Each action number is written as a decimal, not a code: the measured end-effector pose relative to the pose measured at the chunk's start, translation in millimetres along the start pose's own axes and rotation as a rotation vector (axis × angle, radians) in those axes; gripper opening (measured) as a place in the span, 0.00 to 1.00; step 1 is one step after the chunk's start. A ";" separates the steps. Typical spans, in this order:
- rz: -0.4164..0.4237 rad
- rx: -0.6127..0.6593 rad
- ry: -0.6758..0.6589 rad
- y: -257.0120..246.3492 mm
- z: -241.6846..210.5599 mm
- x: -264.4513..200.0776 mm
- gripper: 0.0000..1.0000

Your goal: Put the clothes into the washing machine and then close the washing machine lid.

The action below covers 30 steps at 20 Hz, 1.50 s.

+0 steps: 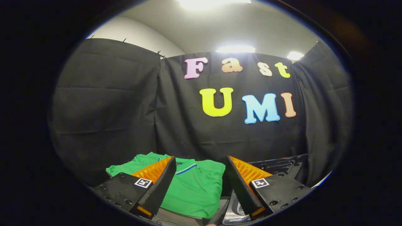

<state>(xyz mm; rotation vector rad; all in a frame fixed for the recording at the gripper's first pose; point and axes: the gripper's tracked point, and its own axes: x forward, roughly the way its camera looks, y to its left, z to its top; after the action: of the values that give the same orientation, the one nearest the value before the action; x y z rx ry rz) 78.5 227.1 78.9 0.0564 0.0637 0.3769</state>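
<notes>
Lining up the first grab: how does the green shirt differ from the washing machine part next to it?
The green shirt is soft, bright cloth, folded flat; the washing machine is dark, hard and ribbed. The shirt lies between and beyond the fingers of the open claw; the machine sits beyond the right-hand finger. The shirt shows nearly whole, the machine only partly. Both lie low ahead, before the black wall.

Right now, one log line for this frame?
phase: pre-grasp | hand-held gripper: open, above shirt | shirt: folded, beside washer | lid: cannot tell
</notes>
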 end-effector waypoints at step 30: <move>0.081 0.009 0.540 119.0 -117.3 114.7 0.97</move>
<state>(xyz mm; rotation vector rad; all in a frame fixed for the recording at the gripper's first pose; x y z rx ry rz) 132.9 385.0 -35.9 -0.0356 0.5985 0.4647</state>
